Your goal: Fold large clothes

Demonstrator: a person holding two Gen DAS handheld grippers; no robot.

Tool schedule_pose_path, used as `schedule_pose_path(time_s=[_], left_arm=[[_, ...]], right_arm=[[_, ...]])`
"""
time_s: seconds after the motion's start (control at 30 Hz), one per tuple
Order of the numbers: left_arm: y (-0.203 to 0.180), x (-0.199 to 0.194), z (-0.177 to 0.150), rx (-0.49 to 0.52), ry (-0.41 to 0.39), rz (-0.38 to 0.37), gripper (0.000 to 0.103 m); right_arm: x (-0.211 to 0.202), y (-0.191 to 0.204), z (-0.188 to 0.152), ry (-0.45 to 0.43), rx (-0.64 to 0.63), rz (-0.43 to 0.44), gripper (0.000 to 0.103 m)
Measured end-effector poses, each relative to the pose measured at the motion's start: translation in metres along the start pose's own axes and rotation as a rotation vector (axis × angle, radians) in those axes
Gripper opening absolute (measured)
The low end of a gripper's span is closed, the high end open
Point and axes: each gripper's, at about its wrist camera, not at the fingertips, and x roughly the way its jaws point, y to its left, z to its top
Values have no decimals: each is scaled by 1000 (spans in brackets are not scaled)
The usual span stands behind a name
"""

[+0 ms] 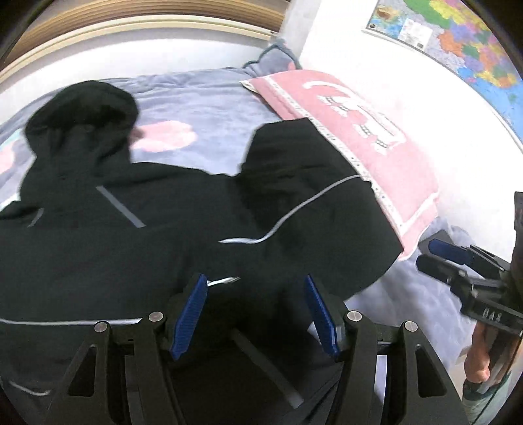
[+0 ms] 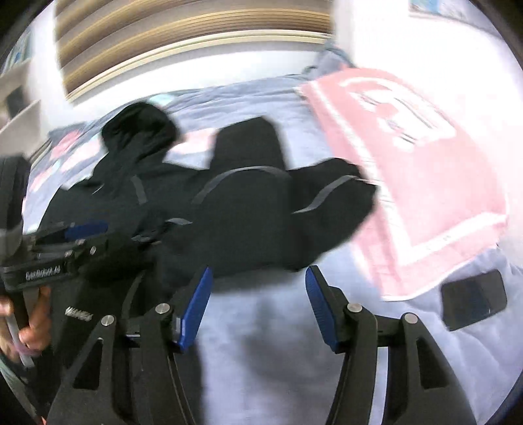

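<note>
Left gripper (image 1: 256, 284): jaws parted wide, blue pads (image 1: 191, 314) clear of cloth, nothing held between them. Poised above the near part of a black hooded jacket (image 1: 147, 255), spread flat on a bed.

Right gripper (image 2: 258, 278): jaws likewise apart, nothing between them, only the pale blue bedcover (image 2: 261, 343) showing through the gap. Hanging over bare cover just near of the jacket's near edge. Seen also at the right edge of the left wrist view, gripped by a hand (image 1: 479, 356), fingertips pointing left toward the jacket.

In the right wrist view, the left gripper at the left edge, a hand (image 2: 32, 327) wrapped round its handle, over the jacket's left part.

Jacket lying across the middle of the bed: hood (image 1: 85, 111) at the far left, one sleeve (image 1: 310, 183) folded in on the right, its far corner resting on the edge of a pink towel (image 1: 353, 137). Thin grey stripes crossing the back and sleeve.

Pink towel with a white pattern, spread on the right side of the bed. Near it, a dark flat phone-like object (image 2: 474, 299) on the cover. Bedcover marked with pink patches (image 1: 166, 135) beside the hood.

Beyond the bed, a wooden headboard (image 1: 147, 19) along the far side, white wall to the right, coloured map (image 1: 457, 39) hung at the far right. Right wrist view heavily blurred.
</note>
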Motion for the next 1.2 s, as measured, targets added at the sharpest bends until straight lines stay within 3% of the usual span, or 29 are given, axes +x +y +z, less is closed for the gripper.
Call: schedule_pose_path(time_s=[0.17, 0.33, 0.47, 0.73, 0.93, 1.0, 1.07, 1.13, 1.17, 1.2], left_arm=[[-16, 41, 5, -40, 4, -4, 63], [-4, 83, -2, -115, 67, -29, 63], [-5, 94, -6, -103, 64, -24, 63], [-11, 99, -17, -70, 35, -10, 63], [-16, 100, -19, -51, 30, 7, 63], [-17, 100, -19, -50, 33, 9, 63], [-16, 101, -18, -49, 35, 11, 63], [-16, 101, -18, -47, 37, 15, 63], [-16, 102, -17, -46, 39, 20, 63], [-17, 102, -17, -43, 41, 27, 63]], right_arm=[[20, -71, 22, -9, 116, 2, 63], [51, -110, 42, -2, 188, 30, 65], [88, -137, 55, 10, 267, 73, 74], [164, -163, 66, 69, 407, 107, 74], [188, -148, 77, 77, 368, 57, 75], [189, -139, 80, 77, 341, 74, 59], [185, -132, 82, 65, 309, 58, 53], [179, -127, 82, 45, 283, 59, 29], [173, -126, 81, 33, 274, 61, 20], [163, -127, 81, 13, 274, 58, 18]])
